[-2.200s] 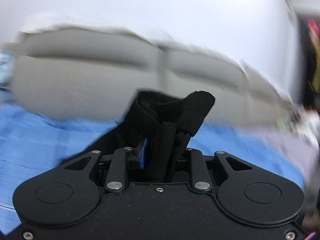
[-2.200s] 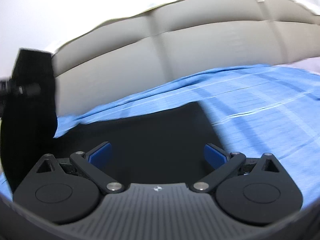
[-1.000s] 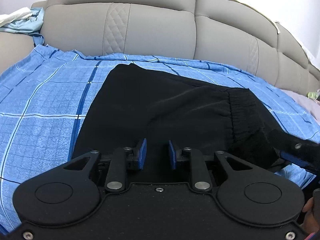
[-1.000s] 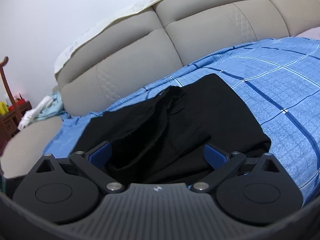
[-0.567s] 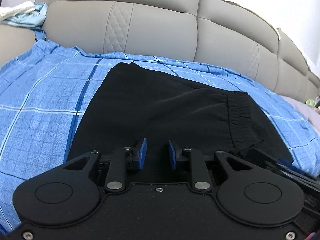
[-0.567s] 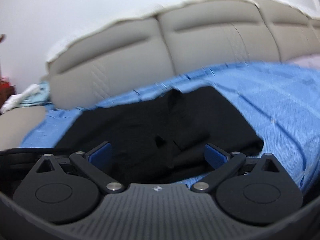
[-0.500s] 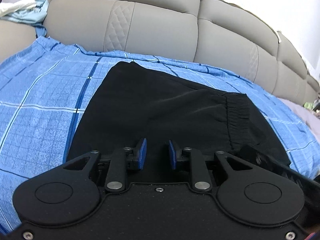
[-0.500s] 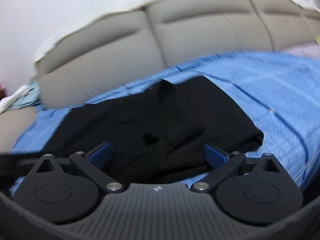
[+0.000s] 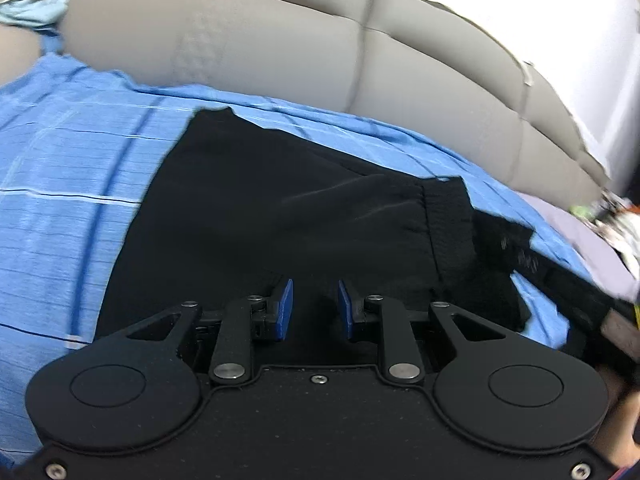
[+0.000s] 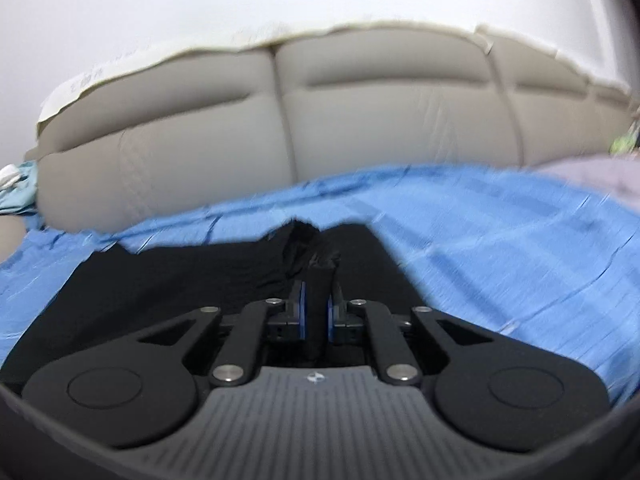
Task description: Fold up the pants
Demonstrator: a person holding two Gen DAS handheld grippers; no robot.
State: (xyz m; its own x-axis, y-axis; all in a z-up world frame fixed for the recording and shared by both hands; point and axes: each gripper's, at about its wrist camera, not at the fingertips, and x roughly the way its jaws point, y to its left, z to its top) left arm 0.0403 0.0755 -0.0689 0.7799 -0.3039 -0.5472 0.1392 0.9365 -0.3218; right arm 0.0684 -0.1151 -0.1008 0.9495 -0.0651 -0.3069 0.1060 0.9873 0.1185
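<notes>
Black pants lie folded on the blue checked sheet.
Right gripper is closing, pinching a fold of the pants; left gripper stands slightly parted above the fabric, gripping nothing.

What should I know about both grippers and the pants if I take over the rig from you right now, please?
Right gripper: jaws closing on a bunched fold of the black pants, fabric between the pads.
Left gripper: pads apart with a narrow gap, over the pants, gripping nothing.
Pants lie on the blue checked sheet, waistband toward the right gripper's side.
Done: pants laid out, right grip taken.
Left: the fold itself, probably next.
</notes>
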